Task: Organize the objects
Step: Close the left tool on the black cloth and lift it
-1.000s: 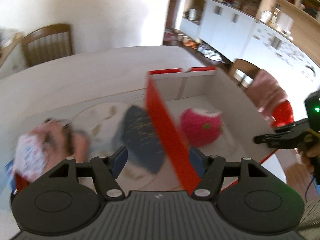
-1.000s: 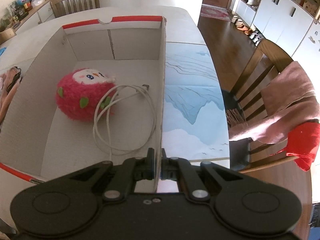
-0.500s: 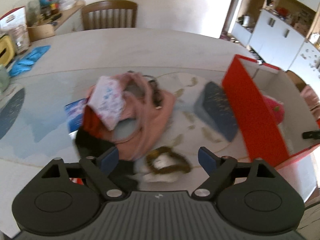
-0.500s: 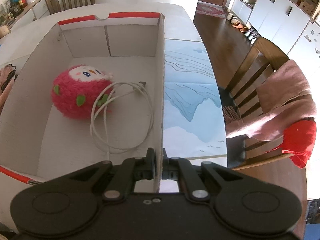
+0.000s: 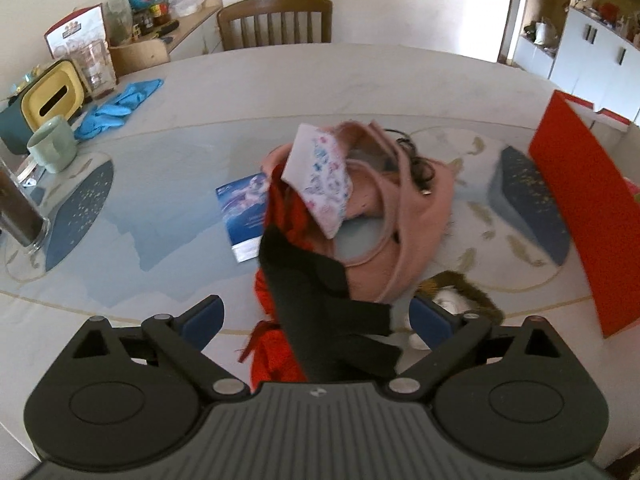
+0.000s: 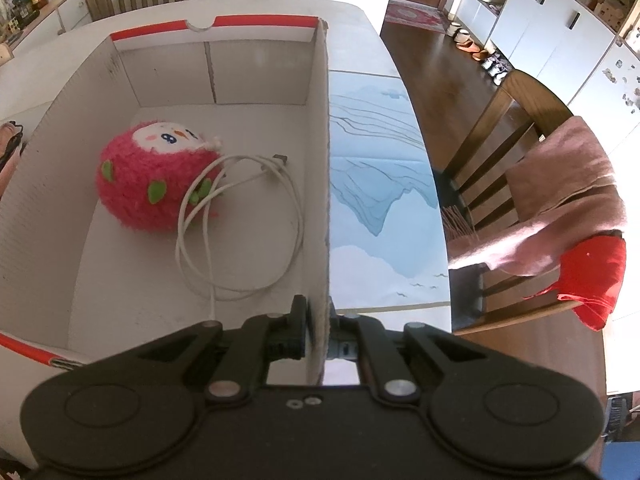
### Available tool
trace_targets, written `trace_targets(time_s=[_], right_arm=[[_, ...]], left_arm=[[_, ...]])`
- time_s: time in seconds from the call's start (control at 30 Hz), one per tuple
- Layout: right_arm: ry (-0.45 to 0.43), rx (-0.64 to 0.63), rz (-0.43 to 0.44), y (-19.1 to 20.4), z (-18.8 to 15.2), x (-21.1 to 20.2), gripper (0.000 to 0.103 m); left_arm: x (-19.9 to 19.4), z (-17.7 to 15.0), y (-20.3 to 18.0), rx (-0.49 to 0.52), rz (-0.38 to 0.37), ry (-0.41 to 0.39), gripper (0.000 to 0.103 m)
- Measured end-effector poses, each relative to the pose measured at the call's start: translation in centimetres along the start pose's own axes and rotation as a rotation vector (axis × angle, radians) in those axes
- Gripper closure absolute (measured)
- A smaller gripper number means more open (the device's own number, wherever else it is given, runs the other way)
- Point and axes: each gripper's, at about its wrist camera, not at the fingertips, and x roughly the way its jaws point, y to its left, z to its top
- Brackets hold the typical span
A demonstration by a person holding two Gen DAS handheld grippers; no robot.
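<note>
Sorting is partly done. In the right wrist view the cardboard box (image 6: 256, 92) fills the left half of the frame and holds two items: a pink plush toy (image 6: 156, 176) and a coiled white cable (image 6: 240, 236), touching each other. The right hand-held gripper (image 6: 318, 330) is clamped on the box's near right wall, jaws nearly together, steadying it.

In the left wrist view the left hand-held gripper (image 5: 316, 316) has just been opening and stands wide apart, pressing on nothing, above a heap at frame centre: a black garment (image 5: 320, 292) lying between the jaws, red fabric (image 5: 280, 208), a pink bag (image 5: 412, 216), a floral pouch (image 5: 320, 176) and a blue leaflet (image 5: 244, 208). A furry item (image 5: 456, 292), possibly a toy, lies lower right, partly hidden. These remain on the desk (image 5: 280, 92), outside the box; judged less than half complete.
</note>
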Motion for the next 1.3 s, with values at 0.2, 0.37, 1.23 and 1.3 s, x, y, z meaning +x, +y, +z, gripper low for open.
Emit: trace_targets(time_s=[0.2,0.37,1.23,1.3], right_arm=[[0.003,-0.001,-0.01,0.1,0.0,0.0,0.096],[0.004,-0.001,-0.013,0.1,0.0,0.0,0.096],[0.003,0.004,-0.021,0.0,-0.2,0.1,0.096],[0.004,0.016,-0.025,0.0,-0.2,0.0,0.097]], left_arm=[[1.3,-0.1,0.7,0.0,-0.01,0.005,0.009],[2.0,-0.1,0.7,0.021,-0.005,0.022,0.039],[-1.8,2.0,-0.3,0.025,-0.109,0.035,0.098],[-2.9,2.7,-0.6,0.027,-0.132,0.023,0.098]])
